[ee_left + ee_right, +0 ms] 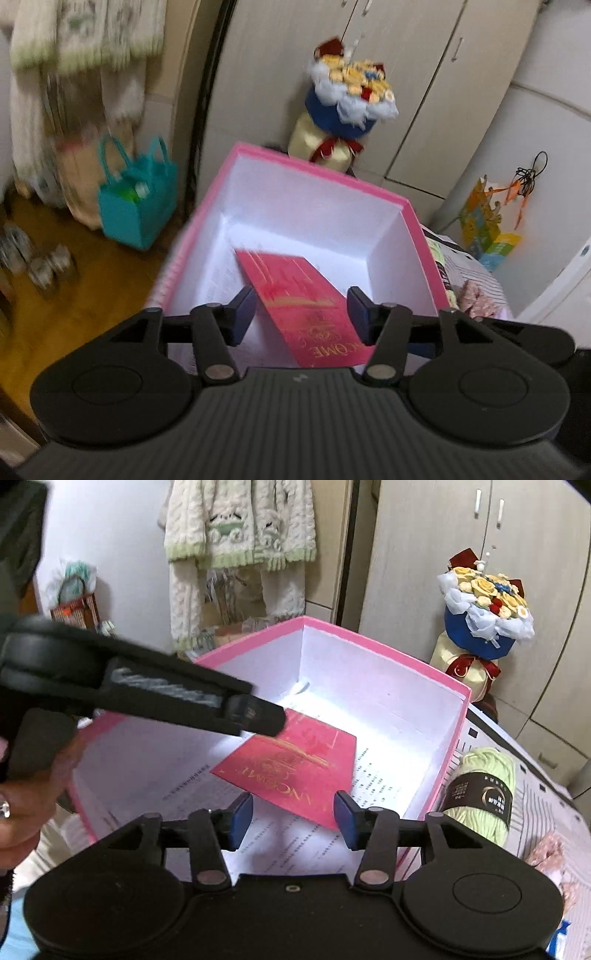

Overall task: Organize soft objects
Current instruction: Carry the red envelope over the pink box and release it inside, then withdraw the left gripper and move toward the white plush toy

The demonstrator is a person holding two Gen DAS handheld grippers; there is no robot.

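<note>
A pink box with a white inside stands open in front of both grippers. On printed paper at its bottom lies a red card with gold lettering. My left gripper hovers over the box's near side, open, and the card shows below the gap without touching the pads. In the right wrist view the box and the card show again, and the left gripper reaches in from the left, held by a hand. My right gripper is open and holds nothing. A light green yarn skein lies beside the box's right wall.
A blue-wrapped flower bouquet stands behind the box against pale cabinet doors. A knitted garment hangs at the back. A teal bag sits on the wooden floor at the left. Pink fluffy material lies on the striped cover at the right.
</note>
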